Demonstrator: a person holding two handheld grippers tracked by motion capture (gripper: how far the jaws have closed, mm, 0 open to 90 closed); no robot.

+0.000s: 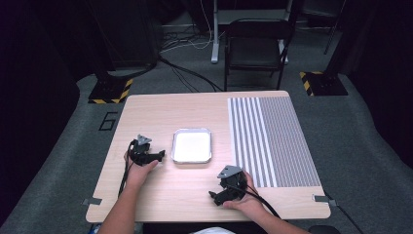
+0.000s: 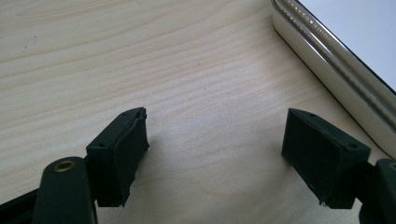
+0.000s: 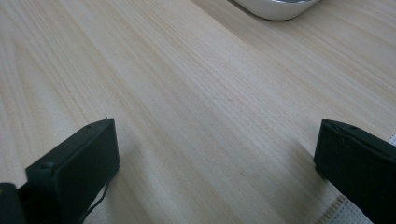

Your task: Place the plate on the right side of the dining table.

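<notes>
A shallow metal tray with a white inside lies empty at the middle of the wooden table. My left gripper rests on the table just left of the tray and points at it. In the left gripper view this gripper is open over bare wood, with the tray's rim at the upper right. My right gripper lies near the front edge, right of centre, held by a hand. In the right gripper view it is open with nothing between its fingers, and the tray lies far ahead.
A grey and white striped mat covers the right part of the table; its edge lies by my right gripper. Beyond the table stand a black chair, floor cables and two stand bases with yellow-black tape.
</notes>
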